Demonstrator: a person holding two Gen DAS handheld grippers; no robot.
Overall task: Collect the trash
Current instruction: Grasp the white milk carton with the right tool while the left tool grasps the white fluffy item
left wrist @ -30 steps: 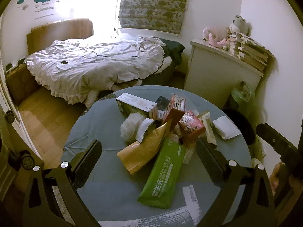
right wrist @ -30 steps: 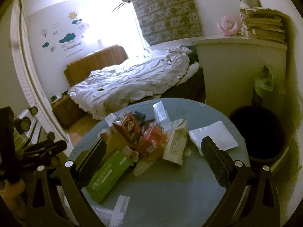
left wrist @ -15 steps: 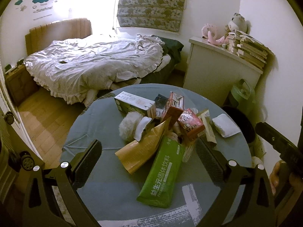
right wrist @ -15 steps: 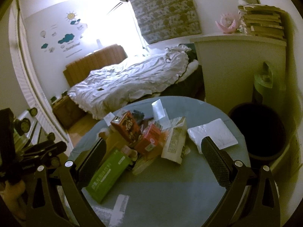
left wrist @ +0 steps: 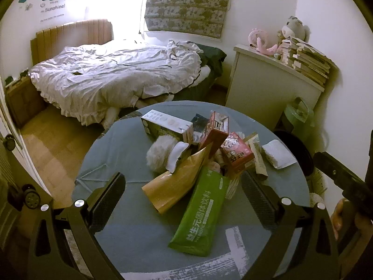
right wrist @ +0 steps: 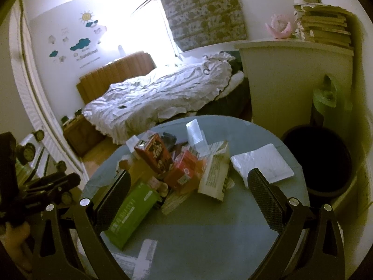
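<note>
Both grippers hang above the near edge of a round grey-blue table [left wrist: 112,149]: the left gripper [left wrist: 184,200] and right gripper [right wrist: 188,193] each have fingers spread wide, gripping nothing. The trash is heaped at the table's middle: nearest, a green packet [left wrist: 200,217] overlapped by a tan pouch [left wrist: 179,179]; behind, 2 red cartons [left wrist: 236,155], a white box [left wrist: 166,126] and a fluffy white ball [left wrist: 159,151]. A white padded envelope [right wrist: 261,163] lies apart, rightward. Beyond the rim stand a dark bin [right wrist: 319,158], a cabinet [left wrist: 268,93] and an unmade bed [left wrist: 116,74].
</note>
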